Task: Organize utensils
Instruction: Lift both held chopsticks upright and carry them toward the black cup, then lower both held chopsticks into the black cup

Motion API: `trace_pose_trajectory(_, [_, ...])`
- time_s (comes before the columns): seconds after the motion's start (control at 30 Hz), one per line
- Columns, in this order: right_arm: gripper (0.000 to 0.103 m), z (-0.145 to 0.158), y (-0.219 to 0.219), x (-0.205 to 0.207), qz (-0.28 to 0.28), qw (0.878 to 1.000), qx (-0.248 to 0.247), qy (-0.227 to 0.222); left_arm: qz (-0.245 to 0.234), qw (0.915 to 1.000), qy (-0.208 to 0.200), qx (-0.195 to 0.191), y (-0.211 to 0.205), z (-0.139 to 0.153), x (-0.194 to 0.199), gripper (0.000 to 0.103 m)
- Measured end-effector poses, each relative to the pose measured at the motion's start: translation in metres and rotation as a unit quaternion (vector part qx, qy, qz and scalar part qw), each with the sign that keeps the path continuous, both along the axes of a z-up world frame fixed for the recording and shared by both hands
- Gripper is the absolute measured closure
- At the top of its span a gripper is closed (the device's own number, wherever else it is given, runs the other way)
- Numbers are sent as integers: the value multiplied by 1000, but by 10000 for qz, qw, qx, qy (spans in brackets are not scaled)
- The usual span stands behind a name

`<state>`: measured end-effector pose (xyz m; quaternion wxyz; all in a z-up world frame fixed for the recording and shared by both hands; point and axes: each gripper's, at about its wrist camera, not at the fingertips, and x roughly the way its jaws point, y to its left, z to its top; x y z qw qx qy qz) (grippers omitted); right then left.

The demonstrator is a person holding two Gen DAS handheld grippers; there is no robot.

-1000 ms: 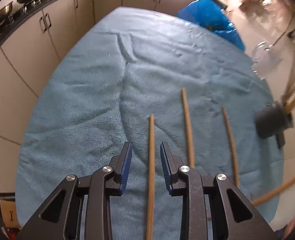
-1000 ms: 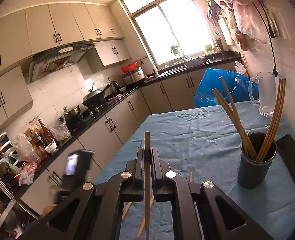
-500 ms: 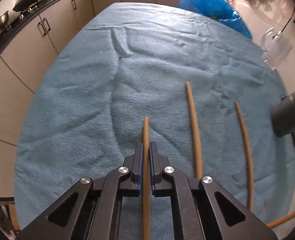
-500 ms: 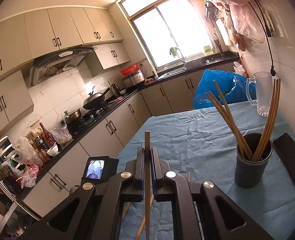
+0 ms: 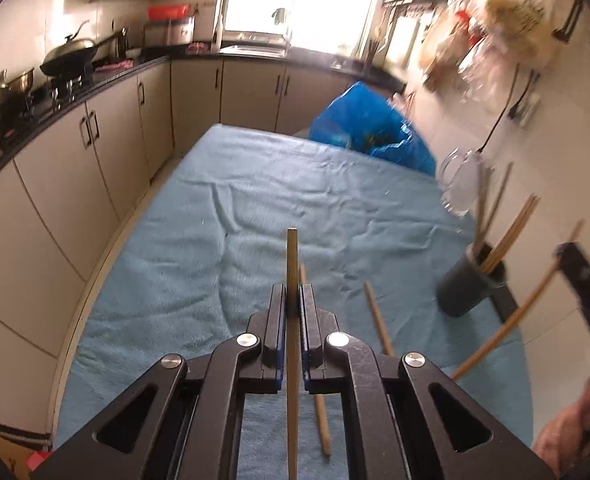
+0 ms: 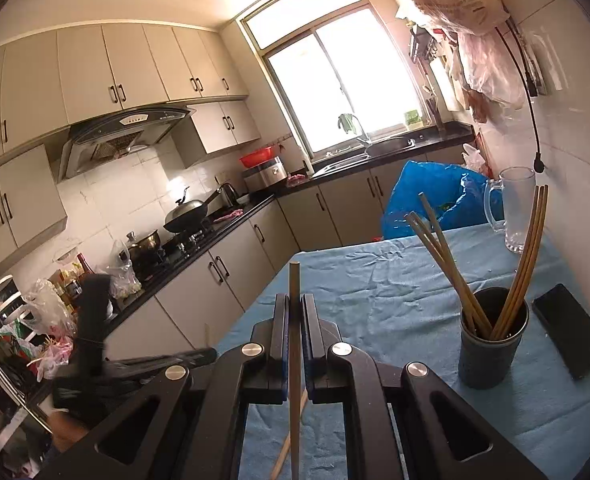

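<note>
My left gripper [image 5: 293, 300] is shut on a wooden chopstick [image 5: 292, 256] and holds it above the blue towel [image 5: 215, 240]. Two more chopsticks [image 5: 378, 322] lie on the towel just right of it. My right gripper [image 6: 294, 312] is shut on another chopstick [image 6: 294, 280], also held in the air; it shows at the right edge of the left wrist view [image 5: 515, 316]. The dark holder cup [image 6: 491, 340] with several chopsticks stands on the towel to the right, and shows in the left wrist view [image 5: 469, 286].
A glass mug [image 6: 515, 208] and a blue plastic bag [image 6: 431, 196] are at the table's far right. A black phone [image 6: 571, 332] lies right of the cup. Kitchen cabinets [image 5: 95, 148] and a stove run along the left.
My left gripper shut on the chopstick that lay between its fingers and lifted it off the towel, tilting up. My right gripper kept its chopstick and drifted slightly.
</note>
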<state>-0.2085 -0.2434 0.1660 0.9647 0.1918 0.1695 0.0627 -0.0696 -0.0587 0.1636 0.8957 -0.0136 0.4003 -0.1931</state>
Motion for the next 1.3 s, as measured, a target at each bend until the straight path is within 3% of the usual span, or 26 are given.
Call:
trace_pose_trajectory(0.53, [97,2,-7,-12,-165,9998,72,-30,-14,9993,-361,-101,6,33,-25,97])
trace_pose_trajectory(1.3, [97,11,-55,-39,-748,9963,345,-260,-536,9967,-613,-32,-38,66,-40,97])
